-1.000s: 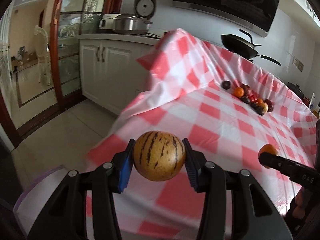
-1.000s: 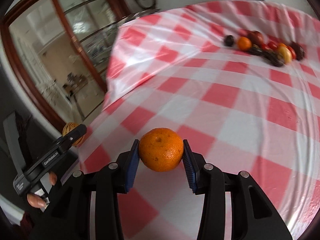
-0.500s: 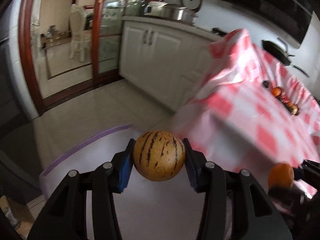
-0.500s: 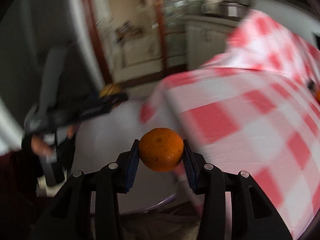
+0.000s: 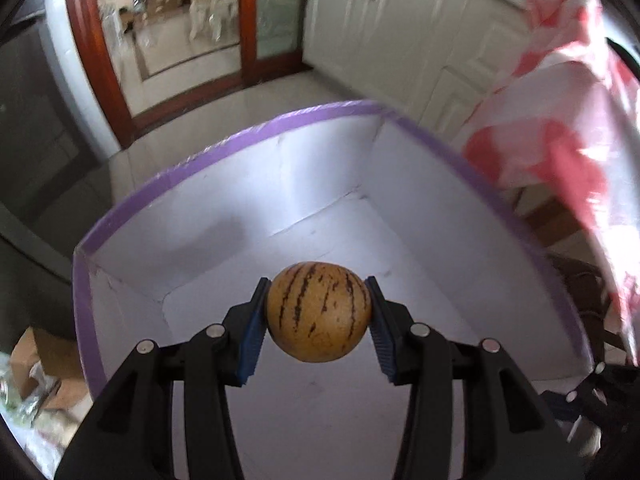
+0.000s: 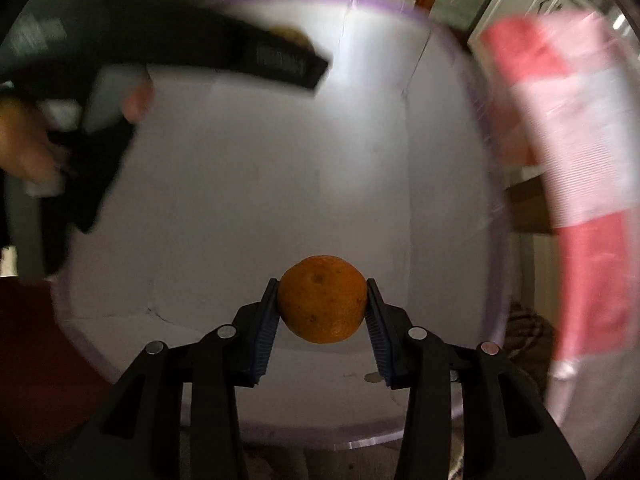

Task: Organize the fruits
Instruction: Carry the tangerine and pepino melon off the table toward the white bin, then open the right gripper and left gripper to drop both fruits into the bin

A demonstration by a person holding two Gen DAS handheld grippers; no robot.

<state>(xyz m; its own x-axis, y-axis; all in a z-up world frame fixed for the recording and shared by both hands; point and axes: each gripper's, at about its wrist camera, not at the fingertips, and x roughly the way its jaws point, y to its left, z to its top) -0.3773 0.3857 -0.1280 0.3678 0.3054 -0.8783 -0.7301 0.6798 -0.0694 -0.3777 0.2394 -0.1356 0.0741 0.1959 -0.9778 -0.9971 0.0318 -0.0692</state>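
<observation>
The left hand-held gripper (image 5: 318, 316) is pointed steeply downward, its blue pads (image 5: 252, 336) pressed against both sides of a striped yellow fruit (image 5: 318, 316). The right hand-held gripper (image 6: 322, 300) is also aimed downward, with an orange (image 6: 322, 299) clamped between its pads (image 6: 266, 328). In the right wrist view, the left hand-held gripper is seen blurred at upper left, gripped by a hand (image 6: 24, 148).

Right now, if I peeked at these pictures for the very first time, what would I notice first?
You'd spot two round fruits pinched in black grippers: a yellow-brown striped fruit in the left gripper, and an orange in the right gripper. Both hang over a big white box with a purple rim, which looks bare inside. A red-and-white checked tablecloth hangs down at the right.
</observation>
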